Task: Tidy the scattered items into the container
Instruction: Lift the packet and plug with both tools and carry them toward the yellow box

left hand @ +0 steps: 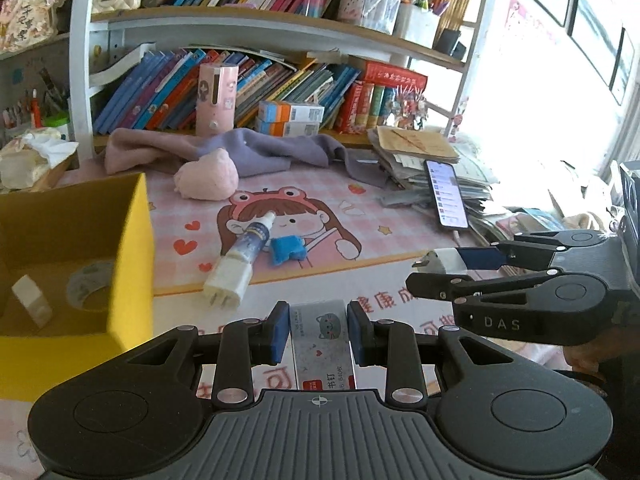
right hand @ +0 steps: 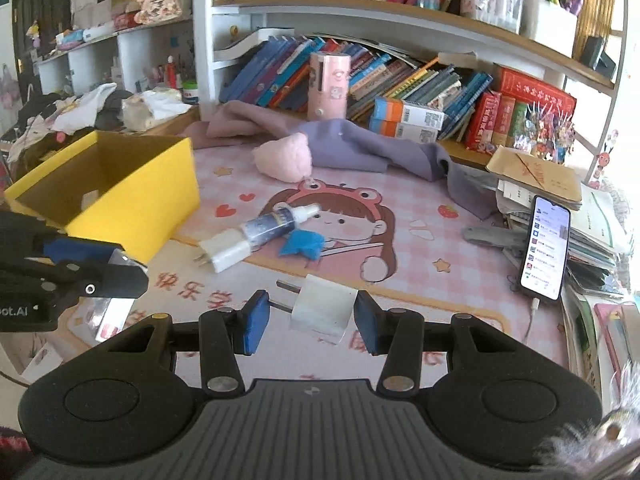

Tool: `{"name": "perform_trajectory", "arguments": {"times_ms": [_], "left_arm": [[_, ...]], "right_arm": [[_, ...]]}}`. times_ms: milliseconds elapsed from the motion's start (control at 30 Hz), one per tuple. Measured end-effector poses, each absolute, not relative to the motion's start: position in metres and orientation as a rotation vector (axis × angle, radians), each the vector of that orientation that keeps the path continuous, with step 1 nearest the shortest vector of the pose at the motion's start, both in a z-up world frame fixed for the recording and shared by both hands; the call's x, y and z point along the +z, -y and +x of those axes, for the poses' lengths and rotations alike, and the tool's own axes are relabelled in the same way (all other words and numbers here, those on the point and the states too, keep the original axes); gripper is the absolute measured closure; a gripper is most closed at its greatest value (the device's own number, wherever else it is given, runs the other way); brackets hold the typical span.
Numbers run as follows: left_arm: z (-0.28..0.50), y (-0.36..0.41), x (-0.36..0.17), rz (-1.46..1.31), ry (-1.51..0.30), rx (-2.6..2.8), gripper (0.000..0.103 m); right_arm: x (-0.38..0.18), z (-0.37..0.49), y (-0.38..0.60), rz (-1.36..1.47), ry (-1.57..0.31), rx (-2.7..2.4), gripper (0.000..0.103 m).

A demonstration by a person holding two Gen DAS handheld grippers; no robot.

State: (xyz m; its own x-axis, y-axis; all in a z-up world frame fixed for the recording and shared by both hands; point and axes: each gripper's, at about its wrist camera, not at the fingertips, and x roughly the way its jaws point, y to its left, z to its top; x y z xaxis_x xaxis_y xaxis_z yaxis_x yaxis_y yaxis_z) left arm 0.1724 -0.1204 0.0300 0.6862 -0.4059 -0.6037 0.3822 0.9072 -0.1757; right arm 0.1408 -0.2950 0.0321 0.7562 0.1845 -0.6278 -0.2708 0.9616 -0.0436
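My left gripper [left hand: 318, 330] is shut on a small staple box [left hand: 322, 344] with a cat picture, low over the mat. My right gripper [right hand: 308, 318] holds a white plug adapter [right hand: 322, 306] between its pads; it also shows in the left wrist view [left hand: 448, 260]. The yellow box [left hand: 128, 248] stands at the left, with a tape roll [left hand: 90, 286] and a white block [left hand: 32, 300] inside. On the mat lie a second white charger [right hand: 226, 252], a spray bottle [right hand: 276, 222] and a blue sponge piece [right hand: 302, 244].
A pink plush [right hand: 284, 158] and purple cloth [right hand: 360, 146] lie behind the items. A lit phone [right hand: 546, 248] leans on a paper stack [right hand: 592, 216] at the right. Bookshelves [right hand: 400, 24] line the back. A pink cylinder [right hand: 328, 86] stands on the shelf.
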Motion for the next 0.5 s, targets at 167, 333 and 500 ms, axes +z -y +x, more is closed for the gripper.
{"name": "perform_trajectory", "arguments": {"times_ms": [167, 333, 500], "left_arm": [[0.15, 0.094, 0.032, -0.042, -0.673, -0.461, 0.074], [0.128, 0.065, 0.03, -0.055, -0.675, -0.454, 0.074], [0.103, 0.035, 0.03, -0.064, -0.684, -0.433, 0.074]], "right_arm": [[0.036, 0.113, 0.265, -0.144, -0.662, 0.228, 0.059], [0.032, 0.085, 0.235, -0.143, -0.675, 0.229, 0.059], [0.029, 0.061, 0.204, -0.137, -0.677, 0.247, 0.059]]}}
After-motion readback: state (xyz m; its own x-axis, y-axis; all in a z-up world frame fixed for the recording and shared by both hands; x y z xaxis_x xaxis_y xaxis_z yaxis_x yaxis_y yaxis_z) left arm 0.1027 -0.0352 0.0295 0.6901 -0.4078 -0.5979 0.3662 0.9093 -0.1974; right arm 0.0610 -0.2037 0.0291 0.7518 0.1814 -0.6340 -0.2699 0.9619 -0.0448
